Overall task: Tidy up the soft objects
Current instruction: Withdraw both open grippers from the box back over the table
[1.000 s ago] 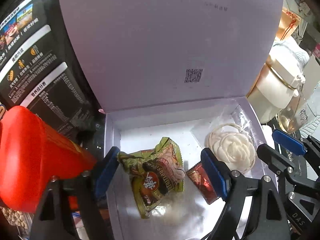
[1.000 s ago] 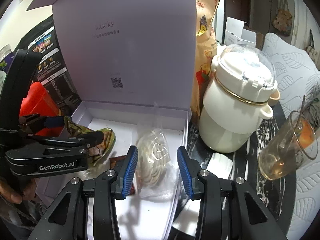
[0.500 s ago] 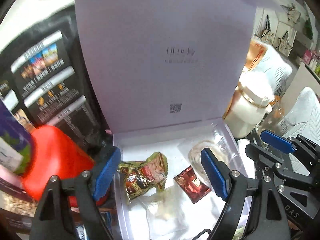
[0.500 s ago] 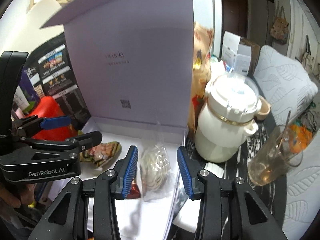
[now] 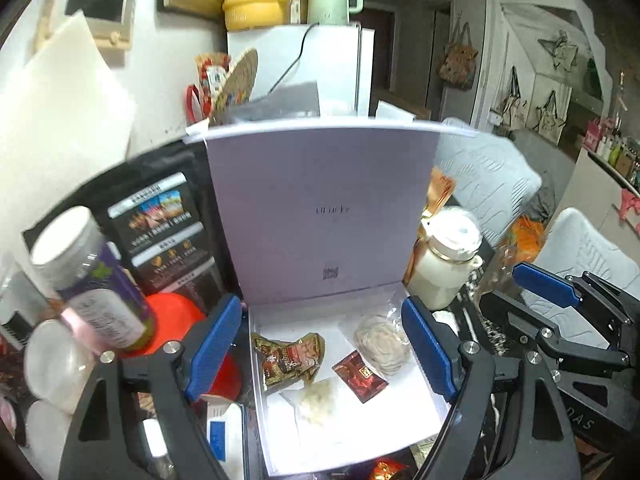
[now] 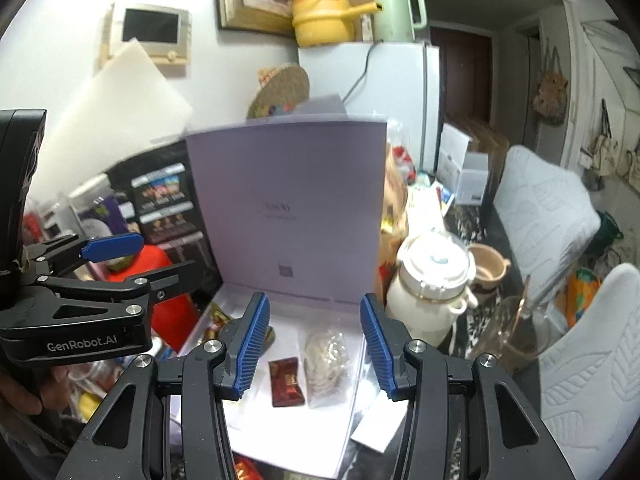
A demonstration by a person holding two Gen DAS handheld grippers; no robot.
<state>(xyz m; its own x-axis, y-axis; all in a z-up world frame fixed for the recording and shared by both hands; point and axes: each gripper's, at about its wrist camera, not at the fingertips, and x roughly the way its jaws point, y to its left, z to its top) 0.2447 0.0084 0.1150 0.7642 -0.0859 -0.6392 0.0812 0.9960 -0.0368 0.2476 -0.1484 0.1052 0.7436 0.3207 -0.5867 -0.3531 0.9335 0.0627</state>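
Observation:
A pale lilac box stands with its lid upright. On its floor lie a green-gold snack packet, a small red sachet, a cream rose-shaped piece in a clear bag and a clear bag of white stuff. My left gripper hangs open above the box with nothing between its blue pads. My right gripper hovers over the box with its jaws opening and empty. The sachet and the bagged rose lie far beneath it.
A cream lidded jar and a glass cup with a spoon stand right of the box. Left of it are a red container, a purple-labelled bottle and a black printed pack. White cushions lie farther right.
Both grippers have risen and drawn back from the box, so the whole lid and the room behind show. The right jaws stand wider. The packets lie still in the box.

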